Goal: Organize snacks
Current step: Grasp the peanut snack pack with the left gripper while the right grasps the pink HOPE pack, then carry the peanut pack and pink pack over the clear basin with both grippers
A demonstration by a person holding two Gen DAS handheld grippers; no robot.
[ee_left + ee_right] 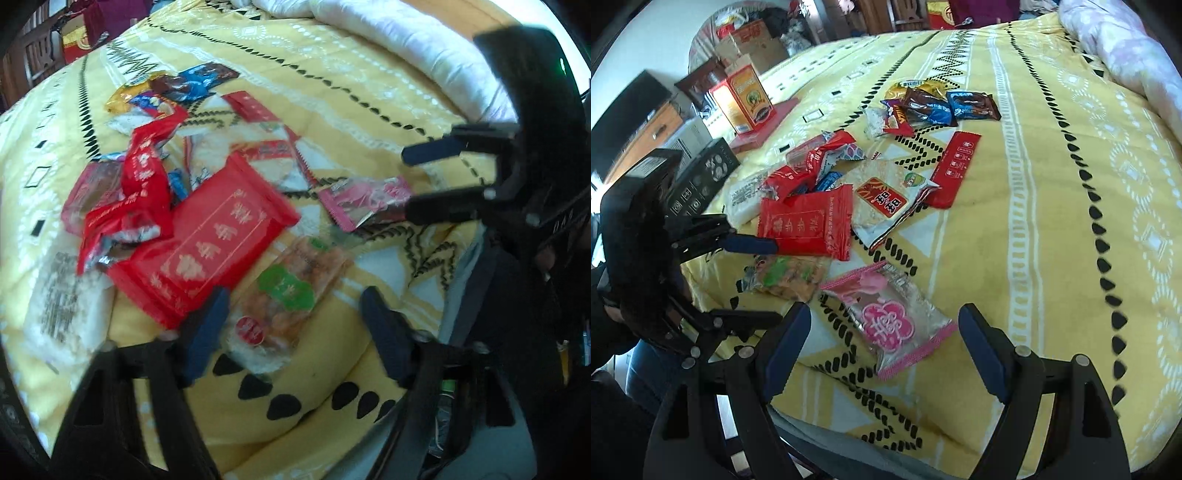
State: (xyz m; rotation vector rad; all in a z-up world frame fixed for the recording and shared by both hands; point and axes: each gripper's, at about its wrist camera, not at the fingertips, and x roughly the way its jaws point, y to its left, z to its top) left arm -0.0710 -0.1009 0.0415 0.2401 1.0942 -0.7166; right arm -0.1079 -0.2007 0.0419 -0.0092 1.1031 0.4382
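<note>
In the left wrist view, the left gripper (291,328) hangs at the bottom of the frame with its blue-padded fingers (205,332) apart and nothing pinched; a clear packet with a green label (291,291) lies on the yellow patterned bedspread (295,435) between the fingertips, and whether either pad touches it cannot be told. Just above and left of it lies a flat red packet with white characters (218,240), partly covered at its left by a crumpled red wrapper (136,184). At lower left is a white packet with dark print (62,310). The right gripper (410,181) reaches in from the right edge, its fingers spread, the lower tip just beside a pink packet (365,199), touching or not cannot be told.

In the right wrist view, the right gripper (886,343) stands spread at the bottom, with the pink packet (890,317) lying between its fingers (982,347), clear of both pads. Above left are the green-label packet (786,277) and the flat red packet (809,221), with the left gripper (768,280) entering from the left. Higher lie a pale cracker bag with an orange label (886,199) and a long red packet (955,166). At upper centre sits a cluster of dark blue and brown wrappers (942,103). At upper left stands an orange-and-red box (742,99); a pale quilt (1126,48) lies at upper right.
</note>
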